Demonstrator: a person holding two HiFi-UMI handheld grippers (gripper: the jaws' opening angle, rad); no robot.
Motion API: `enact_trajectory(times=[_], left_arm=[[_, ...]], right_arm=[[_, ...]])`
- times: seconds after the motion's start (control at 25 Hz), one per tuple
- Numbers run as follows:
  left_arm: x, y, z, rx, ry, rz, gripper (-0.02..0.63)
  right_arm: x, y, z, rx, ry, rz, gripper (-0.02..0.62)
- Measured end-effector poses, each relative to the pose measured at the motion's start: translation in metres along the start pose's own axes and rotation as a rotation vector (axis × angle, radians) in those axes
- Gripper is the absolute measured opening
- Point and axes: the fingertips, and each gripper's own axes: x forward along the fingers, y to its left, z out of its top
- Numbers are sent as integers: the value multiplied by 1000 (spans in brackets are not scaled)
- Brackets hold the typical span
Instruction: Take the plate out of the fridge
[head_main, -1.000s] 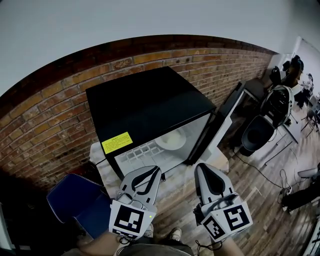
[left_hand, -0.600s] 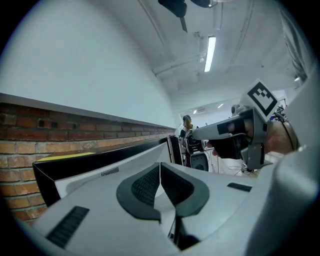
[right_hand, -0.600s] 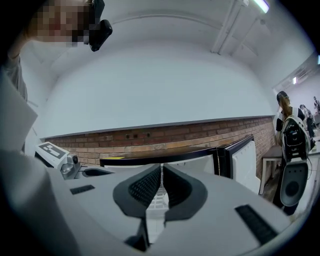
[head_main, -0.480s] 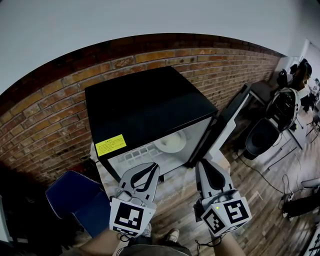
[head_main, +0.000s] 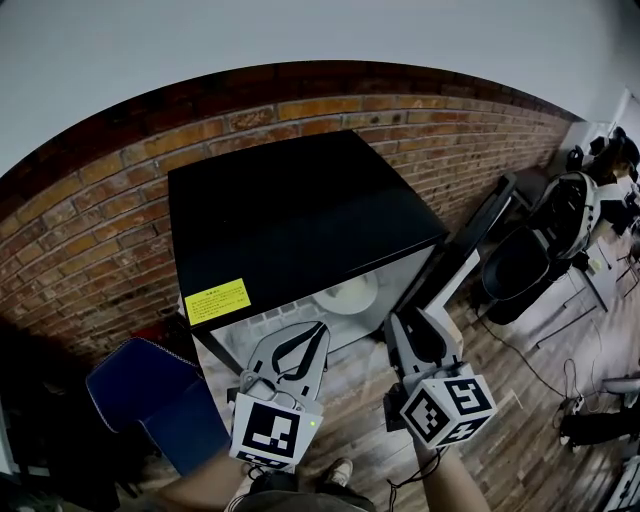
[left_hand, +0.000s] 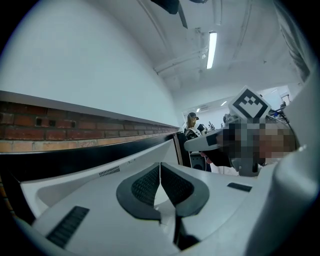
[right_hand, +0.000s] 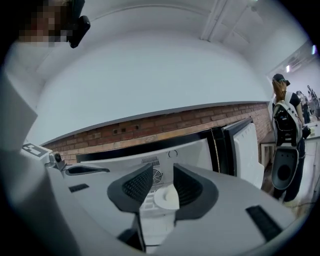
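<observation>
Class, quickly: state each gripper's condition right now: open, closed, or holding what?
Left gripper: jaws closed, holding nothing.
Right gripper: jaws open, just been opening, holding nothing; the plate lies beyond them.

The left gripper (left_hand: 160, 170) fills the lower frame, its dark fingers (left_hand: 142, 186) pressed together. A brick wall (left_hand: 45, 132) runs along the left; a ceiling light (left_hand: 212, 43) glows at upper centre.
</observation>
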Motion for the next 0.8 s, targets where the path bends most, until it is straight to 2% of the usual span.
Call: enact_trajectory(times=[0.2, 0.6, 0.8], left_arm=[[12, 7, -9, -17, 14, 10, 20], [29, 9, -26, -24, 30, -3, 20], [38, 14, -42, -57, 56, 16, 20]], right_arm=[[24, -21, -24, 145, 43, -6, 124], [60, -54, -89, 281, 152, -38, 138], [72, -64, -112, 427, 158, -46, 140]])
